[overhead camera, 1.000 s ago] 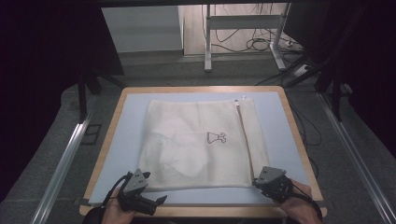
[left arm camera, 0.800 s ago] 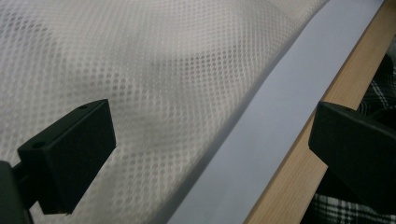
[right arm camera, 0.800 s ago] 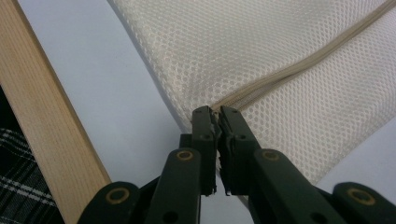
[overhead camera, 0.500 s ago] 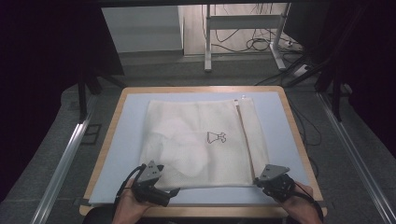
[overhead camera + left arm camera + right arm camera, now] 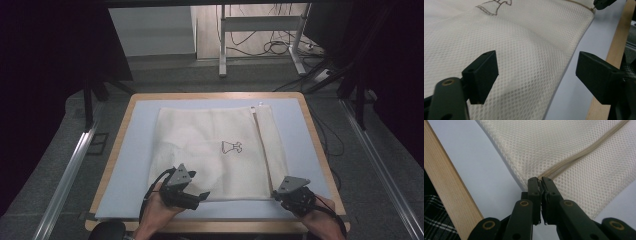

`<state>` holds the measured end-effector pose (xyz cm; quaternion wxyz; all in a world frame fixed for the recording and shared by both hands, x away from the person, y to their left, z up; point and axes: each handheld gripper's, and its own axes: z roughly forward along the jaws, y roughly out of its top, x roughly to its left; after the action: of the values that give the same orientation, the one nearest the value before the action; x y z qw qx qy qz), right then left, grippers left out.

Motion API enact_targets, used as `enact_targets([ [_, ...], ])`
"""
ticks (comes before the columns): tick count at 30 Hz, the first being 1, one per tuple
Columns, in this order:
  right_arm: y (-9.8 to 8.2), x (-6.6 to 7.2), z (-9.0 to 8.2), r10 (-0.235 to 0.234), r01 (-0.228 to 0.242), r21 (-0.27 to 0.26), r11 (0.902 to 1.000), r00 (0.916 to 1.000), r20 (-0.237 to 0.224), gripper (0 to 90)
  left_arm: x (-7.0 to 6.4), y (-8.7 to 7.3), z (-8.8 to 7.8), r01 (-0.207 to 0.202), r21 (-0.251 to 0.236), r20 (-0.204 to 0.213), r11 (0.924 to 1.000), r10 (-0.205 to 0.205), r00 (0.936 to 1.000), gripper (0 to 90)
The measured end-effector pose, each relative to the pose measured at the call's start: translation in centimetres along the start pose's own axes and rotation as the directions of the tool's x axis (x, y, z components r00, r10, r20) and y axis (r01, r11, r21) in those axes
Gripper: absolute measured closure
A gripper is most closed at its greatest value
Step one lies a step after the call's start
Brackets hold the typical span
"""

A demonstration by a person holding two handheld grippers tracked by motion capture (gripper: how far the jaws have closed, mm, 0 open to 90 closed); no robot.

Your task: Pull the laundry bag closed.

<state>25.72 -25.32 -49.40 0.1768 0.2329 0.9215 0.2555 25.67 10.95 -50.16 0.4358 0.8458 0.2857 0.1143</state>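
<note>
On the pale blue mat [image 5: 135, 165] of the wooden-rimmed table [image 5: 320, 150] a cream mesh bag [image 5: 210, 145] lies flat, its zipper [image 5: 263, 150] running along its right side. At the bag's near right corner the right gripper [image 5: 278, 194] has its jaws pinched tight on the zipper's near end. At the bag's near edge, left of its middle, the left gripper [image 5: 204, 195] has just been narrowing its jaws, which stand well apart over the mesh and grip nothing.
</note>
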Motion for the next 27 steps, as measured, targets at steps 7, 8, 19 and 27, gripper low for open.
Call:
enact_targets([
  [7,0.0,0.0,0.0,-0.003,0.003,-0.004,1.0000,1.0000,0.002,84.8,-0.6,1.0,1.6,-0.037,0.010,0.050,0.9992,0.037,0.9981,28.6],
  [8,0.0,0.0,0.0,0.001,-0.001,-0.004,1.0000,1.0000,0.003,84.8,-0.7,1.2,1.8,-0.042,0.010,0.054,0.9991,0.041,0.9977,29.7],
  [19,0.0,-0.1,0.1,0.007,-0.007,-0.011,0.9999,1.0000,-0.002,84.6,-1.5,2.6,4.2,-0.064,0.004,0.112,0.9979,0.063,0.9917,42.7],
  [27,0.0,0.0,0.2,0.014,-0.014,0.006,0.9999,0.9999,0.004,83.8,-1.8,3.7,5.8,-0.055,-0.008,0.148,0.9985,0.055,0.9874,51.9],
])
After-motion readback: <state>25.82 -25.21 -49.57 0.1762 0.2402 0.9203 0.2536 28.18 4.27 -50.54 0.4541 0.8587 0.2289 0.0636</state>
